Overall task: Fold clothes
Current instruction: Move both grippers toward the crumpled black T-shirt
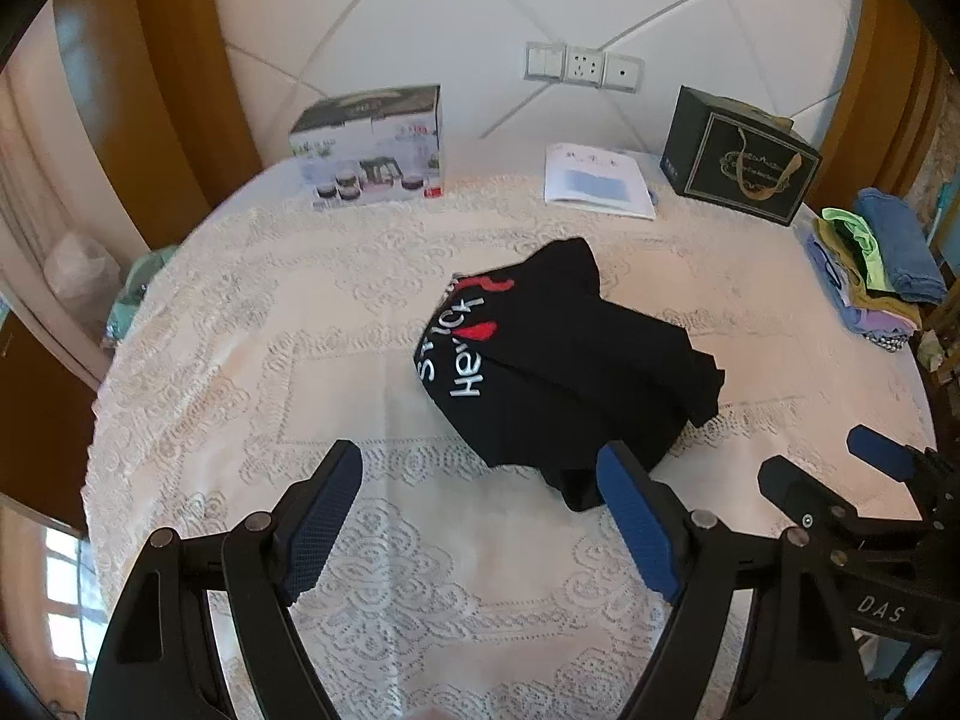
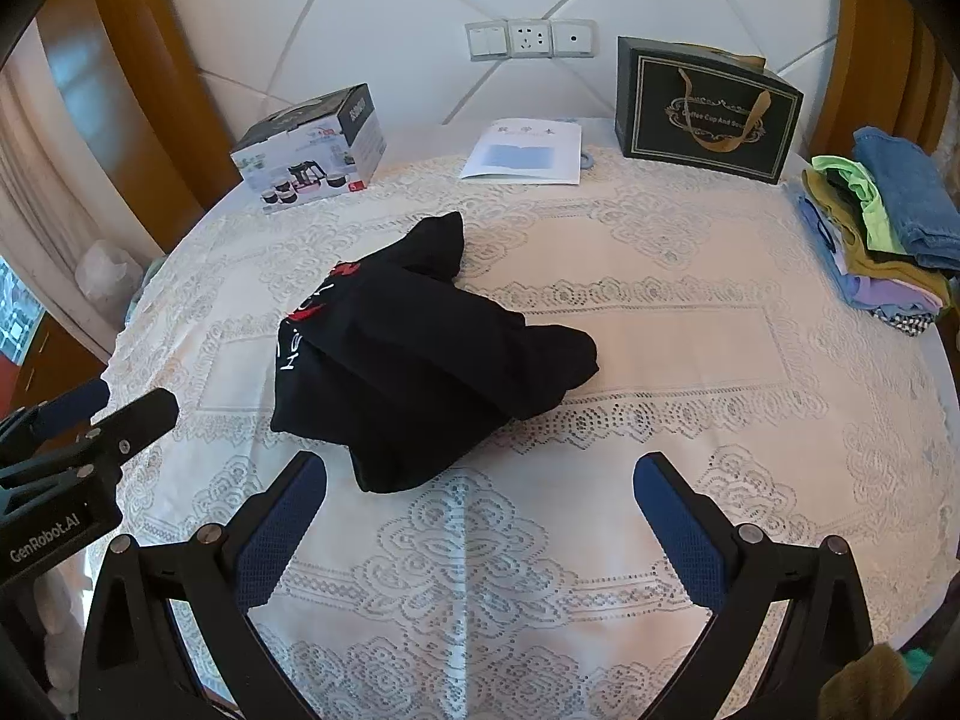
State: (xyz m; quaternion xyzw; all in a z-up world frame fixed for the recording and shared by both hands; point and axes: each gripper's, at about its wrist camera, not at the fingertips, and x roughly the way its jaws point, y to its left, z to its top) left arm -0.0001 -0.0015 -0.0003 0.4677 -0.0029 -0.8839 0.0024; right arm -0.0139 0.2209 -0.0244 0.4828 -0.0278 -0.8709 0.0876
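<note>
Blue-padded fingers of my left gripper [image 1: 480, 468] frame the near edge of the left wrist view, spread wide and grasping nothing; the right-hand pad sits just at the near corner of the garment. My right gripper [image 2: 477, 483] is likewise released, its fingers parted above bare lace.

Beneath both spreads a white lace tablecloth [image 2: 660, 324] covering a round table, backed by a white padded wall with diagonal seams and curved wooden panels at either side. On the cloth, left of centre from my right wrist, lies the black T-shirt [image 2: 420, 354], folded into a rough bundle. Its long axis runs diagonally, from the near edge toward the far left, with a sleeve tip pointing away toward the wall. White lettering and red marks show on its left face.

At the right edge a stack of folded clothes [image 2: 882, 228] rests, blue denim on top. A dark gift box [image 2: 708, 102] with a gold ribbon handle stands by the wall, a tea-set carton [image 2: 312, 144] at far left, a white booklet [image 2: 525, 153] between them, and wall switches and a socket [image 2: 531, 39] above.
</note>
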